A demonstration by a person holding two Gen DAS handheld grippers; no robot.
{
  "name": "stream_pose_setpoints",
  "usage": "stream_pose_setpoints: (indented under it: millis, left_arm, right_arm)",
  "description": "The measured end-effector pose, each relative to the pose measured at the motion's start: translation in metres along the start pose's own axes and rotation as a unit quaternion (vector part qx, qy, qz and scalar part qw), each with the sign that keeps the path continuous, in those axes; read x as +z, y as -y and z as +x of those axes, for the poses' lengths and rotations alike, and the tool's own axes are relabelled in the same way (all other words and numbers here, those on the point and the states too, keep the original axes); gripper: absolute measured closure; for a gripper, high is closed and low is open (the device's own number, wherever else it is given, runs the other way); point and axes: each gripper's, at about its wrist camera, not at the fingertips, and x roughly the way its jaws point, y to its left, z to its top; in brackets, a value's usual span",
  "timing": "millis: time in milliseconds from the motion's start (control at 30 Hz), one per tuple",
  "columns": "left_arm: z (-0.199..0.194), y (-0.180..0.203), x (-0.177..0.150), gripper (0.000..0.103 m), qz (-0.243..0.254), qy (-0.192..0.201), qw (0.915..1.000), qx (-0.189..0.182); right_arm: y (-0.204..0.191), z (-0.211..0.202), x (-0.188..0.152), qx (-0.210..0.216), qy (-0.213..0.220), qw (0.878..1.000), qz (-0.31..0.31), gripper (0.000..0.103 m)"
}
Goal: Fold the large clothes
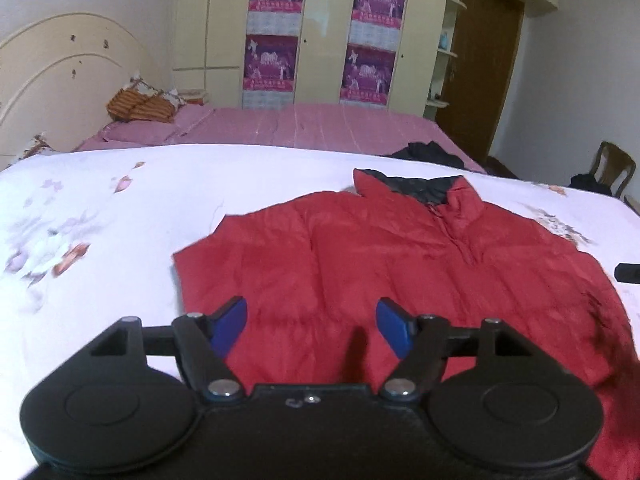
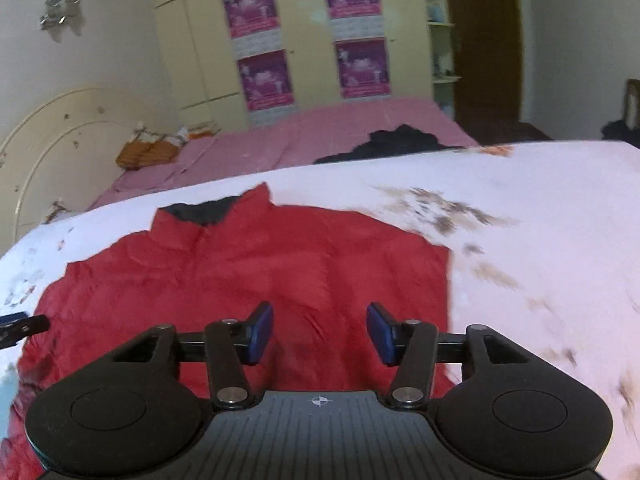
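A red puffer jacket (image 1: 384, 264) with a dark-lined collar lies flat on a white floral bedspread (image 1: 100, 216), collar pointing away from me. My left gripper (image 1: 311, 320) is open and empty, hovering over the jacket's near left part. The jacket also shows in the right wrist view (image 2: 248, 276). My right gripper (image 2: 320, 330) is open and empty over the jacket's near right part. The tip of the other gripper shows at the right edge of the left wrist view (image 1: 628, 273) and at the left edge of the right wrist view (image 2: 22, 325).
A pink sheet (image 1: 304, 126) covers the far half of the bed, with dark clothing (image 1: 430, 154) on it and an orange striped pillow (image 1: 140, 108) by the headboard (image 1: 60, 80). A wardrobe (image 1: 320, 32), a brown door (image 1: 480, 68) and a chair (image 1: 610, 170) stand behind.
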Motion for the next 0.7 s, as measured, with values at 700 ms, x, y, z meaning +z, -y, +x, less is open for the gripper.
stream_pose_setpoints:
  millis: [700]
  left_arm:
    - [0.000,0.087,-0.030,0.029,0.054,-0.027,0.9959,-0.066]
  right_arm:
    - [-0.069,0.025,-0.041,0.053,-0.064,0.995,-0.053,0.060]
